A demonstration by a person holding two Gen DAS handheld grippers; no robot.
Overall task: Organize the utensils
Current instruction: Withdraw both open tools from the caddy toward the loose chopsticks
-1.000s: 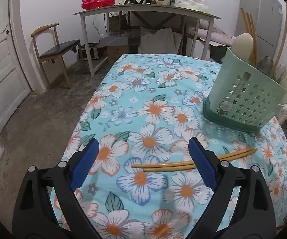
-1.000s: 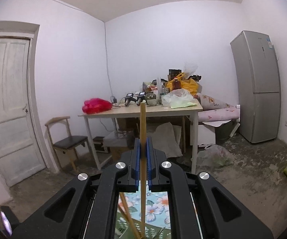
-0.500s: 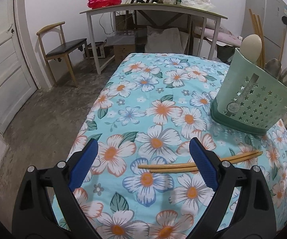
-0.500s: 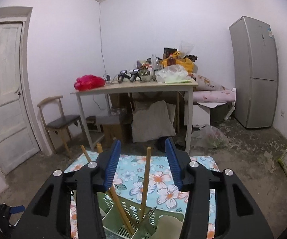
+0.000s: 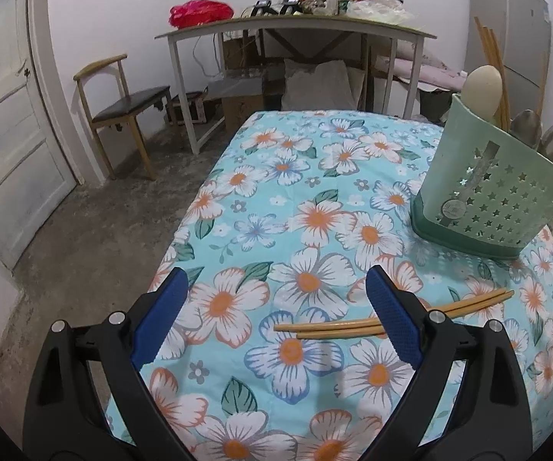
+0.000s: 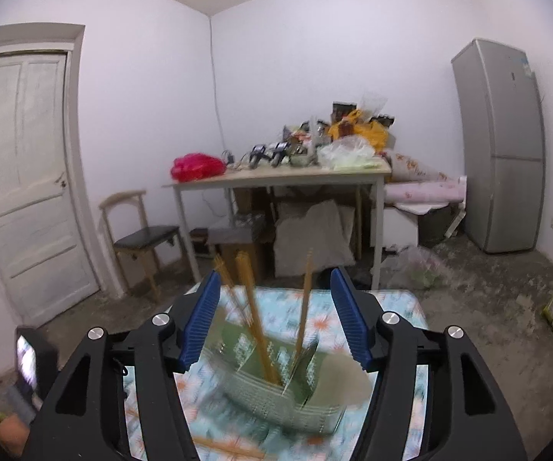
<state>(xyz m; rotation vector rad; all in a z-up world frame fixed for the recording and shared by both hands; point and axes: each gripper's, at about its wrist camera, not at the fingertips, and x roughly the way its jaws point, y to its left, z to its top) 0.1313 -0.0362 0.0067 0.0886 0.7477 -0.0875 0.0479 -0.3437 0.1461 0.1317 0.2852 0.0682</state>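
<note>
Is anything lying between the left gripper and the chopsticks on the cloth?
Nothing visible. The left gripper hangs open over bare floral cloth, and the two chopsticks lie side by side just ahead of it, their right part passing behind its right finger. The holder stands farther back right.

We see a turquoise tablecloth (image 5: 314, 176) with white-and-orange flowers, and on it a mint-green star-pierced holder (image 5: 491, 196) and tan chopsticks (image 5: 337, 326).

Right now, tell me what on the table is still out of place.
Two chopsticks lie loose on the flowered cloth, in front of the green holder where the other utensils stand upright.
</note>
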